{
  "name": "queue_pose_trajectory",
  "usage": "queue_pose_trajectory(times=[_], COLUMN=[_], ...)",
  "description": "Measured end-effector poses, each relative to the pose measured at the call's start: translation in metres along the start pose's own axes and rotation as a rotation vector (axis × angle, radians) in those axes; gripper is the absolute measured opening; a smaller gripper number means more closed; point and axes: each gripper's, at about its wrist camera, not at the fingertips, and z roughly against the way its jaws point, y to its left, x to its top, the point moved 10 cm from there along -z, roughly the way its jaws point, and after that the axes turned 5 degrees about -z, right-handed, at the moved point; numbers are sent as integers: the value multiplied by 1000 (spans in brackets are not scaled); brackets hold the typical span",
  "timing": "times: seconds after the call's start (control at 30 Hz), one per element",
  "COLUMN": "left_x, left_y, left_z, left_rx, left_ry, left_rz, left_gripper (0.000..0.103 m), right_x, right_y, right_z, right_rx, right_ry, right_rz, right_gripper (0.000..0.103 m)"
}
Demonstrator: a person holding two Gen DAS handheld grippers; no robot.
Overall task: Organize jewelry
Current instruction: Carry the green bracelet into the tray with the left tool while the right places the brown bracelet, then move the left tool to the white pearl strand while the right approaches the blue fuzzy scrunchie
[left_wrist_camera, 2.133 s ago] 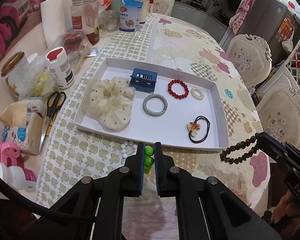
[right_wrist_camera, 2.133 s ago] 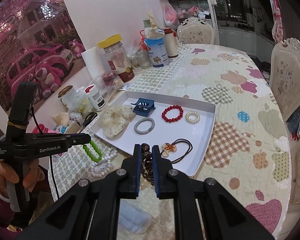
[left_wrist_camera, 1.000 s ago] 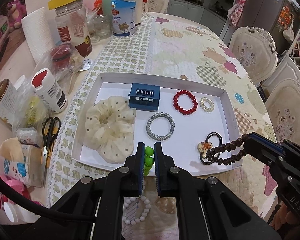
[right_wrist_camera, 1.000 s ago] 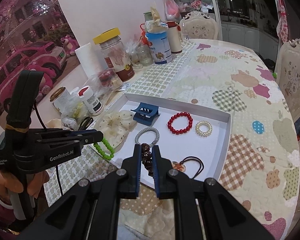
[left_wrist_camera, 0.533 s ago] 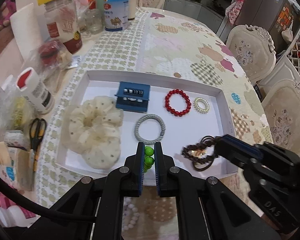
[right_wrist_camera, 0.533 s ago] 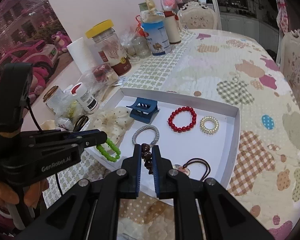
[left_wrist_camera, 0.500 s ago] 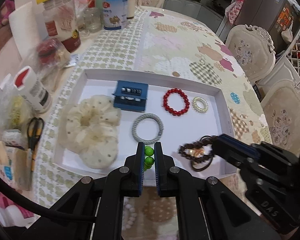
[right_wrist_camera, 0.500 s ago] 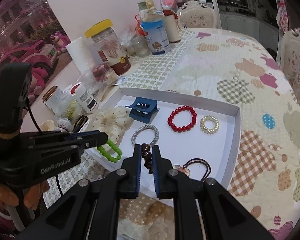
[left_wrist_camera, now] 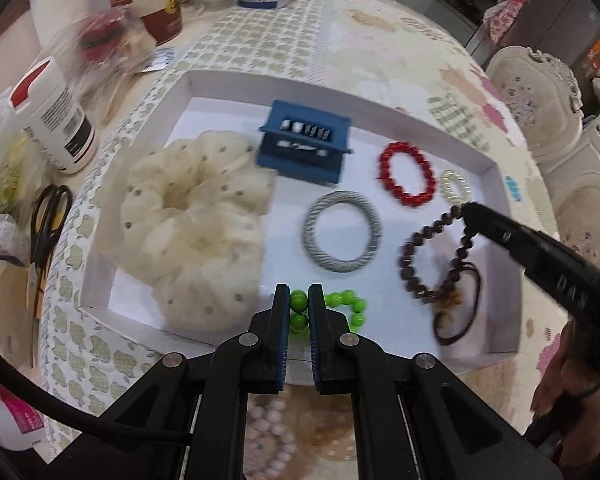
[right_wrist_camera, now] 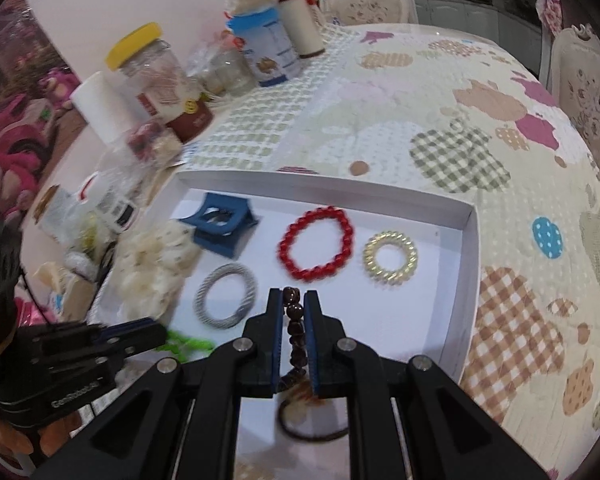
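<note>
1. We see the left hand-held gripper (left_wrist_camera: 299,314) closed on a green bead bracelet (left_wrist_camera: 342,309). Two round, glossy, bright green beads sit between its fingers, and the rest of the loop lies to the right, over the near part of the white tray (left_wrist_camera: 340,88).
2. The right hand-held gripper (right_wrist_camera: 293,322) is closed on a dark brown bead bracelet (left_wrist_camera: 436,256). Its beads are small, dark and shiny. From the left wrist view the loop hangs from the fingertips over the right part of the tray, and its lower end touches a dark hair tie with an amber charm (left_wrist_camera: 458,308).
3. In the tray we see also a red bead bracelet (right_wrist_camera: 317,244), a pale gold spiral ring-shaped tie (right_wrist_camera: 389,259), a grey twisted cord ring (left_wrist_camera: 342,236), a blue hair claw clip (left_wrist_camera: 304,146) and a big cream scrunchie with small dots (left_wrist_camera: 192,220).
4. A string of pale pink beads (left_wrist_camera: 266,432) lies on the counter, outside the tray, under the left hand-held gripper.
5. The tray stands on a patterned cloth (right_wrist_camera: 440,120) that covers the counter.
6. For writing, we can read "GenRobot.AI" on the body of the left hand-held gripper in the right wrist view, a little blurred. On the body of the right hand-held gripper in the left wrist view we see the letters "DAS". The labels on the jars and bottles are too blurred to read.
</note>
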Motion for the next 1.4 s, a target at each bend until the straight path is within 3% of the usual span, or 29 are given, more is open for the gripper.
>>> queue_pose_trajectory(times=[0.3,0.33,0.37,0.43,0.5,0.67,0.83,1.4], left_x=[-3,-2,-2,-2,-2,-2,-4,-46], left_y=[6,7,6,3,1,-2,0,4], left_z=[-7,-7,-6,-6,-4,8,26,81], left_rx=[38,47,58,56,55,90,116,166], left_ry=[10,8,7,7,3,-28,-73,-167], left_rz=[-4,-6,-16,-26,-34,-58,-63,-34], left_gripper=[0,0,2,17,21,22,23,23], right_x=[0,-1,-1,-3,-4,-12,-24,-82], right_y=[-18,-19,-21,-23,-24,-17,-4,43], right_z=[-22,-24,-25,-26,-23,-5,22,94], right_rx=[-58,-70,-77,-85,-92,-85,-80,-73], right_ry=[7,11,15,18,13,-12,-47,-92], right_rz=[5,6,4,-4,-9,0,1,104], right_gripper=[11,15,17,27,32,35,50,59])
